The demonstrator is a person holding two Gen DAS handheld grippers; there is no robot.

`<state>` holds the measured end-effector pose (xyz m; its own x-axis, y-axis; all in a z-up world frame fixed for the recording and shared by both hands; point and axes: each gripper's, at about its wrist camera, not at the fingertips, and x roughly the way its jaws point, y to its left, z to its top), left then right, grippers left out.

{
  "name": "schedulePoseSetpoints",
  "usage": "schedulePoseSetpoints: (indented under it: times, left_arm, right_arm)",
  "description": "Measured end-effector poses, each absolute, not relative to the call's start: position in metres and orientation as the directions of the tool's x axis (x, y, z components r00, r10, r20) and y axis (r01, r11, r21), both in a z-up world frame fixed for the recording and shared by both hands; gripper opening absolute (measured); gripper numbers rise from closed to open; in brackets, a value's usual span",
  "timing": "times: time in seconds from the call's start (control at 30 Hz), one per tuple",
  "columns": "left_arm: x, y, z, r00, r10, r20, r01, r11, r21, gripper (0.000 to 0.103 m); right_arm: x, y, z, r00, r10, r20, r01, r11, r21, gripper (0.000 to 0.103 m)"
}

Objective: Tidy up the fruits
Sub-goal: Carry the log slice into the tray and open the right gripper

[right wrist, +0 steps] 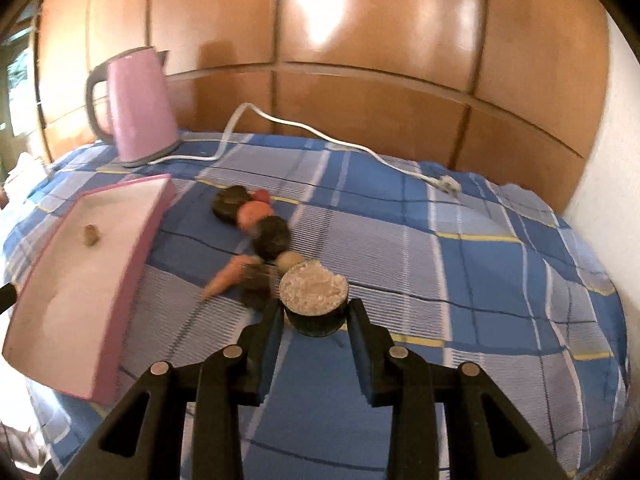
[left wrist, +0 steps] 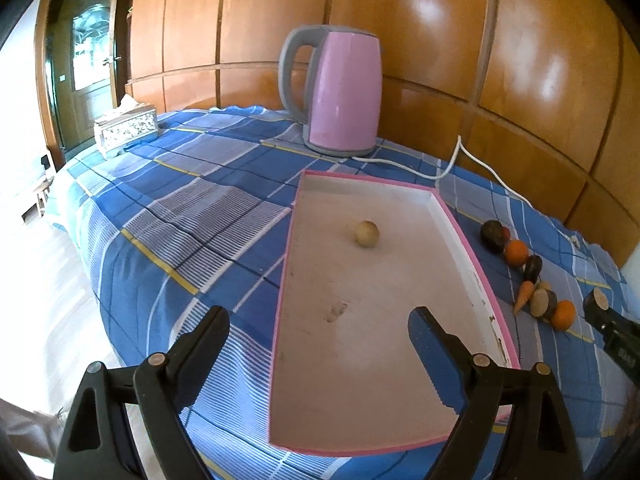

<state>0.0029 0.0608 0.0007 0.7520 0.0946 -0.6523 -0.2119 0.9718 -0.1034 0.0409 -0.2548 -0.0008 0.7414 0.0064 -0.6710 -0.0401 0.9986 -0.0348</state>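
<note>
No brand, label or writing can be read on anything here.

Your right gripper (right wrist: 314,314) is clenched on a halved fruit (right wrist: 314,298): a dark rounded rind below, a flat, pale, grainy cut face turned upward, held off the cloth between the two black fingers. Your left gripper (left wrist: 320,332) stands released, its fingers spread wide with nothing between them, one over the cloth and one over the tray (left wrist: 460,224).

The tray is a shallow rectangle with a pink outer wall and a scuffed white floor. One small, round, beige fruit (left wrist: 367,233) lies alone in it, toward the far end.

Just beside the tray's right wall, the other pieces lie on the cloth in a loose line, touching one another: dark halves (left wrist: 493,236), smooth orange balls (left wrist: 516,252), and a tapered carrot (left wrist: 524,295).

The checked cloth (left wrist: 192,216) is blue, white and yellow, soft and creased. Behind the tray stands a smooth pink kettle (left wrist: 340,92) with a grey handle; its white cord (right wrist: 320,132) trails across the cloth. A patterned tissue box (left wrist: 126,130) sits far left. Glossy wooden panels (left wrist: 440,20) form the back wall.
</note>
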Motion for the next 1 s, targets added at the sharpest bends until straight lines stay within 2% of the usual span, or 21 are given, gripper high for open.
schedulePoseSetpoints:
  times: [0.23,0.53,1.0]
  left_arm:
    - [0.003,0.072,0.0,0.747,0.119,-0.655,-0.244,0.964,-0.104,0.092]
    - [0.005,0.076,-0.002,0.742,0.134,-0.657,-0.263,0.96,-0.101,0.092]
    - [0.008,0.081,-0.006,0.729,0.125,-0.673,-0.27,0.956,-0.115,0.092]
  right_arm:
    - [0.047,-0.216,0.004,0.724,0.125,-0.678,-0.179,0.984,-0.009,0.033]
    - [0.054,-0.182,0.002,0.639,0.311,-0.703,-0.315,0.94,0.13,0.033]
    - [0.093,-0.1,-0.002,0.572,0.366,-0.734,-0.476,0.877,0.066,0.033]
